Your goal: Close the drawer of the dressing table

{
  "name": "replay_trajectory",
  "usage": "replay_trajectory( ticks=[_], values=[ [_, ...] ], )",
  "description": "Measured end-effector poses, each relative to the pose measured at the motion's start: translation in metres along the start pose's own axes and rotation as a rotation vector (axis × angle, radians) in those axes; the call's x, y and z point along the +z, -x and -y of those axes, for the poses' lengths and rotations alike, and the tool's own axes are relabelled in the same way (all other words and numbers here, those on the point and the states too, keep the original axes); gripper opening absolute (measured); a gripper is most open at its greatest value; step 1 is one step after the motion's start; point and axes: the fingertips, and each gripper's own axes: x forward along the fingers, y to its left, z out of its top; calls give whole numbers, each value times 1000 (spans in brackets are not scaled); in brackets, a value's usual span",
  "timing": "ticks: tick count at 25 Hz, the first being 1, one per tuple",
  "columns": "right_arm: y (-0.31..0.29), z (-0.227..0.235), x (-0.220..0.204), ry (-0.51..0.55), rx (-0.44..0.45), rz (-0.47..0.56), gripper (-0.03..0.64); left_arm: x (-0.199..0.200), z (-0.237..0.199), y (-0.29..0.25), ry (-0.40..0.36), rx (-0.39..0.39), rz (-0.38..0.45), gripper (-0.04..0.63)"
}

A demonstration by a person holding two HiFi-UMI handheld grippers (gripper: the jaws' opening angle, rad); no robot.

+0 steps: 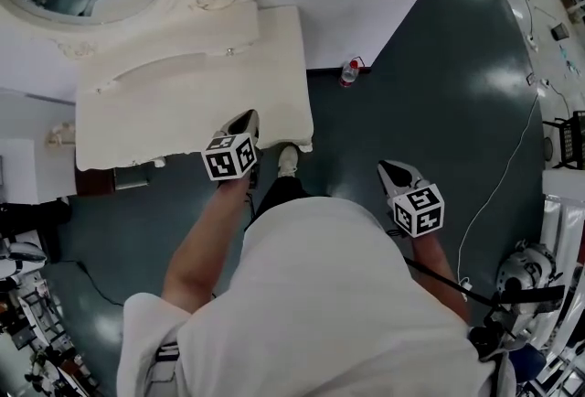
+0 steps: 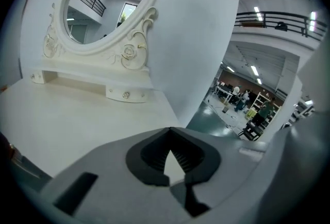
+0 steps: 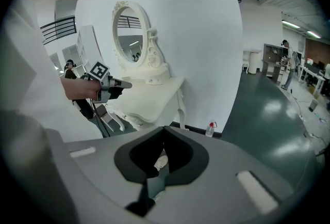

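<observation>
Left gripper (image 1: 245, 119), jaws together & empty, hovers at front edge of white dressing table (image 1: 183, 84), right gripper (image 1: 391, 169) likewise closed over dark floor (image 1: 439, 66); drawer under that edge isn't clearly visible, so push its front squarely w/ closed tips.

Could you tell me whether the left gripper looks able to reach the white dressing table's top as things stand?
Probably yes: the left gripper, shut and empty, hangs above the front edge of the white, oval-mirrored dressing table, with nothing between them.
</observation>
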Motion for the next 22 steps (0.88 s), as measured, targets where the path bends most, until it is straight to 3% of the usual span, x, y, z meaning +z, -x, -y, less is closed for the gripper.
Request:
replay_trajectory(
  ticks=[7,15,22],
  values=[
    [19,-17,-32,41,61,-10,0,-44,71,59,8,-111,-10,2],
    [33,-37,-59,74,112,-9,0,-97,147,106,-180,-222,-72,2],
    [42,-48,-65,97,129,17,0,-119,179,123,-207,-281,-89,2]
  ],
)
